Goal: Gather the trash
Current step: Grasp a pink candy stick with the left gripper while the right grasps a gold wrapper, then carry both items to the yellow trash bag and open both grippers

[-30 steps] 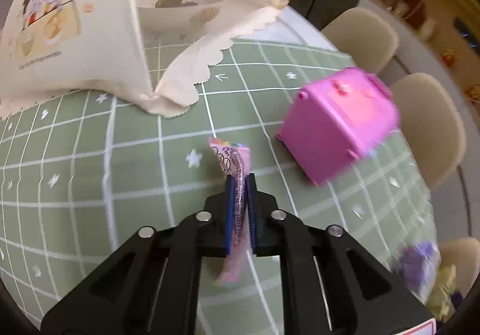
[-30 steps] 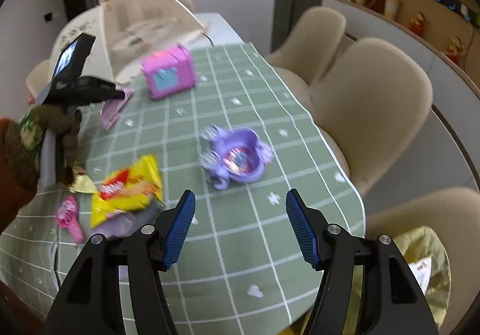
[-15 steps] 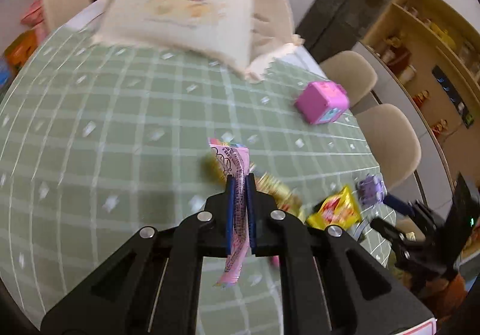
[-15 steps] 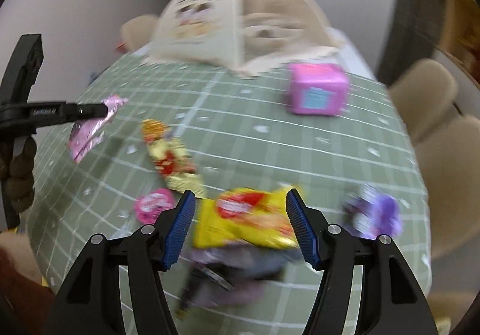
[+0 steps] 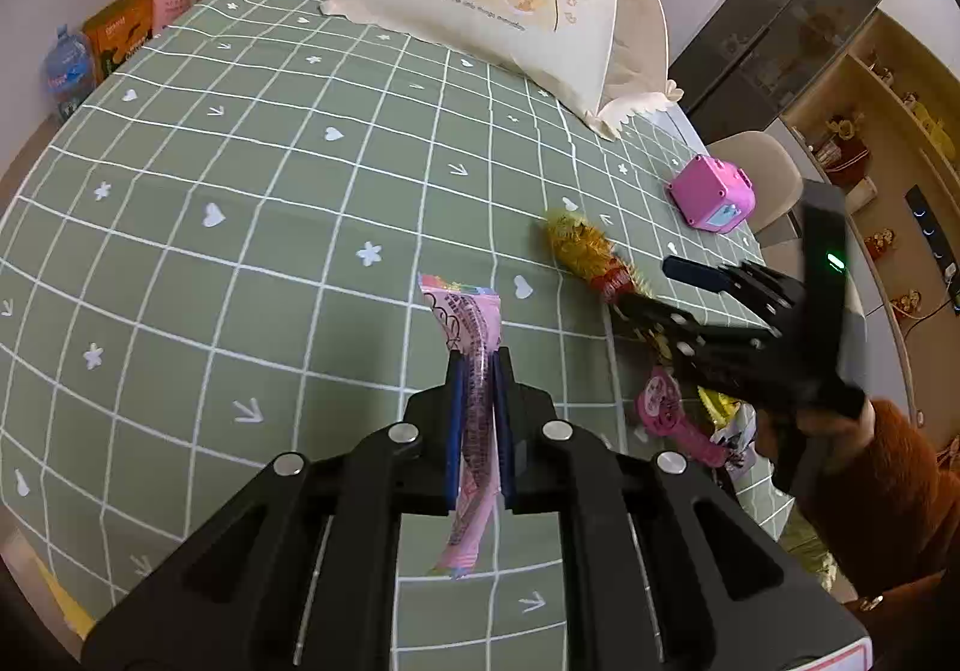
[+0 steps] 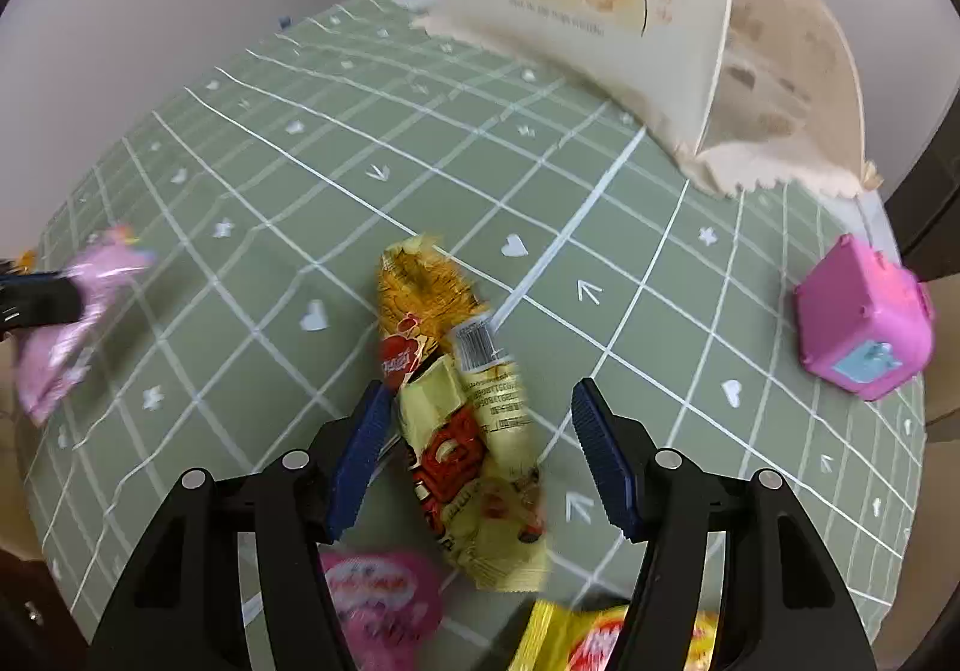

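2 grippers work over the green checked tablecloth [image 5: 288, 203]. The left gripper [image 5: 478, 371] is clamped on a pink wrapper [image 5: 471, 347] and holds it above the cloth. The right gripper [image 6: 477, 413] has its jaws wide apart on either side of a yellow and red wrapper [image 6: 456, 407] lying flat on the cloth; the pads do not press it. Near it lie a pink round packet [image 6: 378, 593] and a yellow snack bag [image 6: 600, 641]. A pink toy box [image 6: 864, 323] stands well apart.

left and middle of the counter [image 5: 252, 203] lie open; food cover [image 5: 510, 11] blocks the far side, pink box [image 5: 711, 194] the right.
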